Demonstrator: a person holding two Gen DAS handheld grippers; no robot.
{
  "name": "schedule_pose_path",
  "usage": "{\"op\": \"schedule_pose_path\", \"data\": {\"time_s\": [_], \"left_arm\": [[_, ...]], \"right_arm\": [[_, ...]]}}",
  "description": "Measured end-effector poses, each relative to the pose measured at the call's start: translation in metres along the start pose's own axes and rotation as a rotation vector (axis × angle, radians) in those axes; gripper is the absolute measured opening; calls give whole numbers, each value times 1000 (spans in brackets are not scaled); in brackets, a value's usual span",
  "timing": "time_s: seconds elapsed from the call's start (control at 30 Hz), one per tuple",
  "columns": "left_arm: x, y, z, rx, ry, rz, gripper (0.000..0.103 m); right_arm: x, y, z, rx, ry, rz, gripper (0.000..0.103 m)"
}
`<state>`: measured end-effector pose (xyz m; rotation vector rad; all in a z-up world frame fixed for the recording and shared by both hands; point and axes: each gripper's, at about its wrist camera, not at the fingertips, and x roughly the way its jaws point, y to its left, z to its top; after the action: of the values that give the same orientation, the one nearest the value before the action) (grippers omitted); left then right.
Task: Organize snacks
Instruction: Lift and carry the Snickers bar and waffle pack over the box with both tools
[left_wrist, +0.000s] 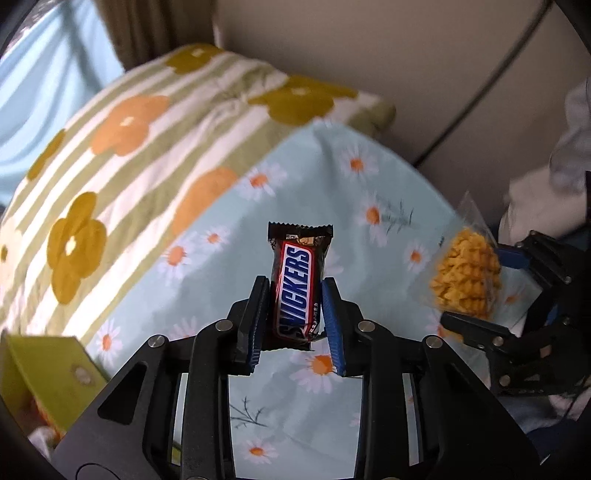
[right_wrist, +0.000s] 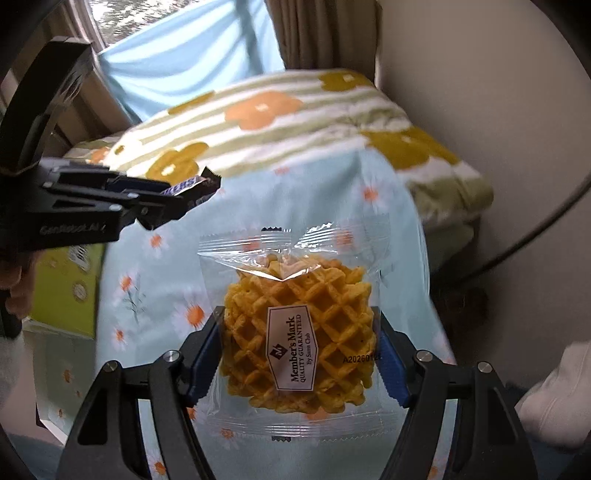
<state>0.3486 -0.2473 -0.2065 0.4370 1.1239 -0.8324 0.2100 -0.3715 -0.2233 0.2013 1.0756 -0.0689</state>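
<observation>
The left gripper is clamping a glossy brown Snickers bar upright between its blue pads, clear above the daisy-print sheet. The right gripper is pinching a clear crinkly wrapper holding a round, golden lattice waffle cookie inside, likewise lifted off the sheet. Beyond, a yellow-green carton is sitting at the left and a striped flowered quilt is lying bunched against the wall.

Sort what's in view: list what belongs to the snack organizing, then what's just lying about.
Belongs to the job:
Snickers bar, in the left gripper
wrapped waffle biscuit, in the right gripper
green box

Just lying about:
flowered striped quilt
daisy-print sheet
blue curtain
</observation>
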Motion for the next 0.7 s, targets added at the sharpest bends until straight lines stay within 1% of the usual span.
{"op": "schedule_pose_path", "data": {"time_s": [0.2, 0.3, 0.4, 0.53, 0.6, 0.7], "left_arm": [[-42, 19, -9, -130, -94, 5, 26], [-75, 30, -18, -192, -158, 40, 26], [-116, 43, -30, -251, -232, 78, 26], [-168, 68, -55, -330, -321, 124, 26], [-192, 84, -73, -376, -362, 155, 26], [-220, 109, -103, -434, -398, 214, 26]], "right_arm": [[-19, 12, 28, -66, -71, 39, 69], [-29, 25, 45, -104, -98, 82, 69], [-40, 43, 60, -150, -130, 110, 69], [-59, 83, 81, -223, -179, 169, 69], [-66, 102, 86, -250, -195, 195, 69], [-73, 140, 93, -295, -216, 246, 69]]}}
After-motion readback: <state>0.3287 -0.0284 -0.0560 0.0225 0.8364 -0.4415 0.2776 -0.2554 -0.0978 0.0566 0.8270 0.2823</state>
